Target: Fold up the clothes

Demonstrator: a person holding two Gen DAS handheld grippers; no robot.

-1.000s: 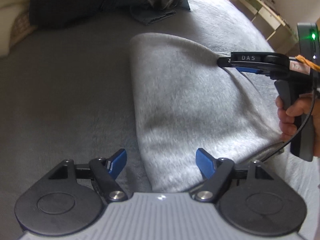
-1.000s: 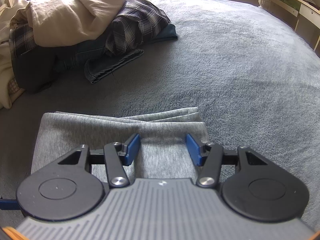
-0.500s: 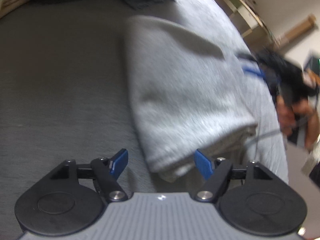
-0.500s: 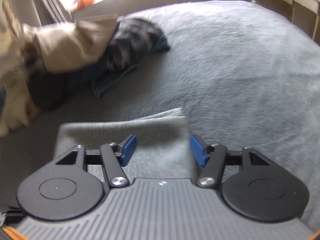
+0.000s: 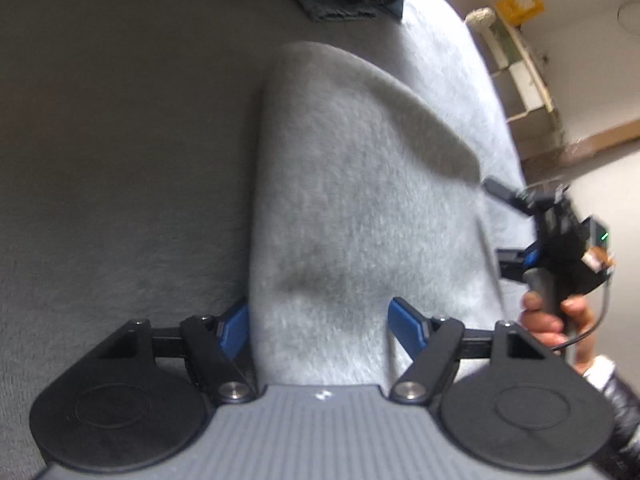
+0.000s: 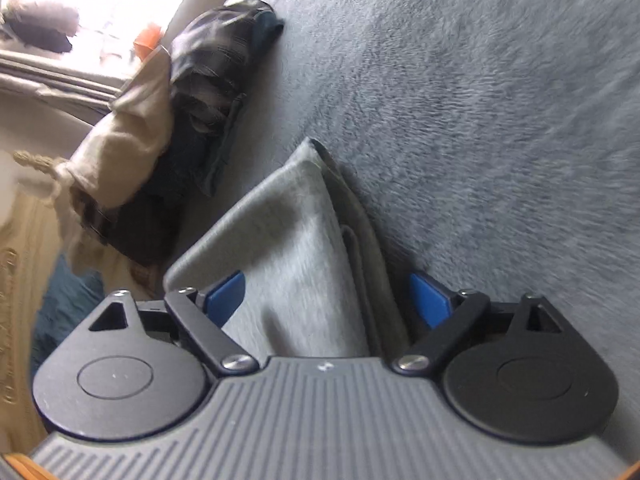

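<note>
Nowhere in either view can any brand, label or writing be read — motion blur smears the right gripper's body where it shows in the left wrist view, and only a small green light glows on it.

Between the blue fingers [image 5: 234, 326] of the left gripper [image 5: 318, 326] lies the near end of the folded grey garment [image 5: 360, 200]. These fingers stand wide apart, one at each side of the cloth, the left one just at its folded edge; whether either pad touches the fabric cannot be told. From there the garment stretches away ahead of the fingers across the grey bed [image 5: 120, 140], its far end rounded.

To the right of the left fingers and somewhat ahead, the right gripper [image 5: 500, 224] sits at the garment's right edge, held by a hand [image 5: 556, 316] wrapped around its handle. In its own view the right gripper [image 6: 328, 300] also has its fingers [image 6: 226, 296] spread wide, with the garment [image 6: 288, 240] lying between them and its stacked layer edges [image 6: 356, 248] showing nearer the right finger — nothing is clamped.

Beyond the garment, ahead and to the left of the right fingers, a pile of clothes [image 6: 192, 92] rests on the bed [image 6: 480, 100], dark plaid and beige fabric heaped together.
</note>
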